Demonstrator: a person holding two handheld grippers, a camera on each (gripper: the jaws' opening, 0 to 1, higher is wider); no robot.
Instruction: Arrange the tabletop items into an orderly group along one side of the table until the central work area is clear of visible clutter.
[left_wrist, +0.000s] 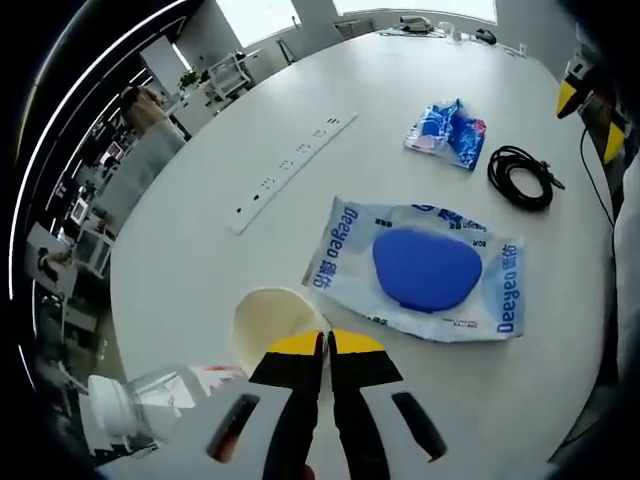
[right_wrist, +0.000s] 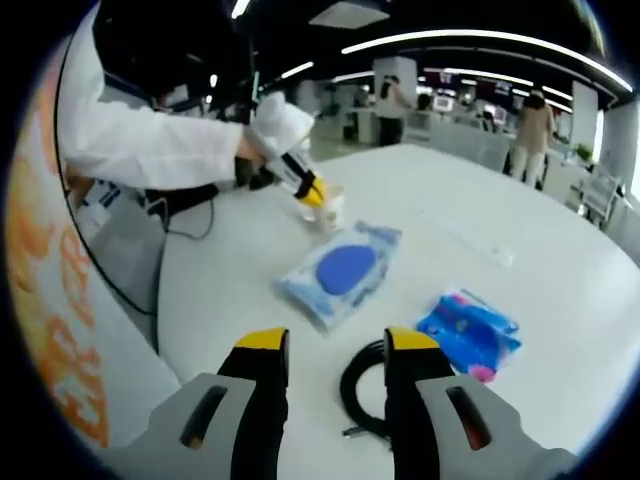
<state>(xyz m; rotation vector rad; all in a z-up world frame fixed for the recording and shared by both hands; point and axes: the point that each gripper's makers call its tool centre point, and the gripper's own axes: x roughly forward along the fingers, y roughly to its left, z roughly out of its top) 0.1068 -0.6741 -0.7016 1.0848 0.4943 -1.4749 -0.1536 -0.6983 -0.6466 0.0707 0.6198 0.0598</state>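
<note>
Just beyond the right gripper (right_wrist: 337, 345), jaws apart, the coiled black cable (right_wrist: 362, 392) lies between them; the left gripper (left_wrist: 326, 343) is clamped on a paper cup (left_wrist: 272, 318).

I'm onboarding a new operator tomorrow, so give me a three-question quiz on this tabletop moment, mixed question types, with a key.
1. True or false: the left gripper is shut on the paper cup.
2. Multiple choice: what lies just ahead of the open right gripper? A) white power strip B) black cable C) paper cup
3. Fill in: the large clear package holds a round ____ item.

Key:
1. True; its tips pinch the cup's rim.
2. B, the black cable, coiled on the table beside the small blue packet. The power strip lies farther off.
3. Blue.
</note>
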